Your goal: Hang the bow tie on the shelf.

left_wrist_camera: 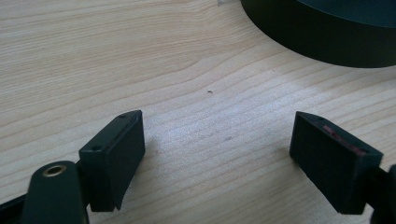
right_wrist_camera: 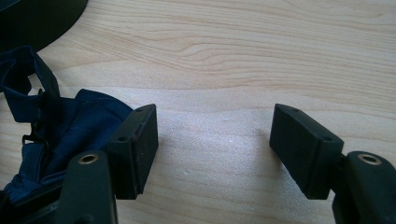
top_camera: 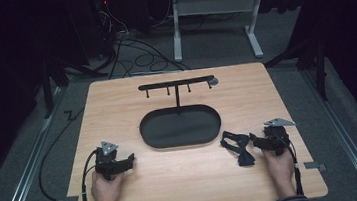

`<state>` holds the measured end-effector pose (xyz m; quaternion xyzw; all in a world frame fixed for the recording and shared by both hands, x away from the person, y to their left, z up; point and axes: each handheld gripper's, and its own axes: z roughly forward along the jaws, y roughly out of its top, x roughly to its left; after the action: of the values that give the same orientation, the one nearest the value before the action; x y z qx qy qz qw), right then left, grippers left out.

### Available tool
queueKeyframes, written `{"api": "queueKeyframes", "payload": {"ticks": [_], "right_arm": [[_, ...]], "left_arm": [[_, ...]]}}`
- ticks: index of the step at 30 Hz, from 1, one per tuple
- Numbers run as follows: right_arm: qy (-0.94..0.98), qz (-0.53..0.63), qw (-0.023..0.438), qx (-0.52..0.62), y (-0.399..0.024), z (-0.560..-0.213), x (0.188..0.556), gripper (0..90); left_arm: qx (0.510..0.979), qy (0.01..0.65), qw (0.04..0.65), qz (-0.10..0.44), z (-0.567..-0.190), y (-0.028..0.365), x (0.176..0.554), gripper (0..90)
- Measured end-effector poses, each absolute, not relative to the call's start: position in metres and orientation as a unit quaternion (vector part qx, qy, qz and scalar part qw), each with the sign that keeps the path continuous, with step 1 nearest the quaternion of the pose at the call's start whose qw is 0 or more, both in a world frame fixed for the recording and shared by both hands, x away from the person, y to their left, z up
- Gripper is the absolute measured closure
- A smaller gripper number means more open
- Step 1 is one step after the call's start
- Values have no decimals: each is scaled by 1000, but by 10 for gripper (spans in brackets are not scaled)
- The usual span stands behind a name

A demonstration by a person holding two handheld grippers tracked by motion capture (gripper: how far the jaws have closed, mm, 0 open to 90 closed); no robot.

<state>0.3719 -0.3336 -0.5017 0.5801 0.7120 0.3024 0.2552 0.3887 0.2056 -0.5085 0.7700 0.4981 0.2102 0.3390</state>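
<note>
The table [top_camera: 116, 102] is pale wood with a fine grain. At its middle lies a black oval tray [top_camera: 179, 126] with a low wall, matte, with nothing in it; from its far edge rises a thin black T-shaped rack [top_camera: 176, 84] with small hooks. A dark blue bow tie [top_camera: 237, 147] of soft cloth lies near right, just beside the right gripper [right_wrist_camera: 214, 140], whose jaws are spread on bare wood. The left gripper [left_wrist_camera: 217, 149], near left, is spread too, holding nothing.

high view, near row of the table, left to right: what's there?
Left gripper, open, resting on the table → bare wood in front of the black oval tray → dark blue bow tie → right gripper, open, just right of the bow tie.
</note>
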Motion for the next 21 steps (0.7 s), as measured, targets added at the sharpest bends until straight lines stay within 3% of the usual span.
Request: {"api": "queueKeyframes", "payload": {"ticks": [16, 21], "right_arm": [[714, 304, 254, 577, -333, -502, 372, 346], [711, 324, 239, 577, -338, -501, 371, 402]], "left_arm": [[770, 498, 339, 210, -508, 206, 389, 184], [770, 499, 338, 210, -508, 206, 389, 186]]}}
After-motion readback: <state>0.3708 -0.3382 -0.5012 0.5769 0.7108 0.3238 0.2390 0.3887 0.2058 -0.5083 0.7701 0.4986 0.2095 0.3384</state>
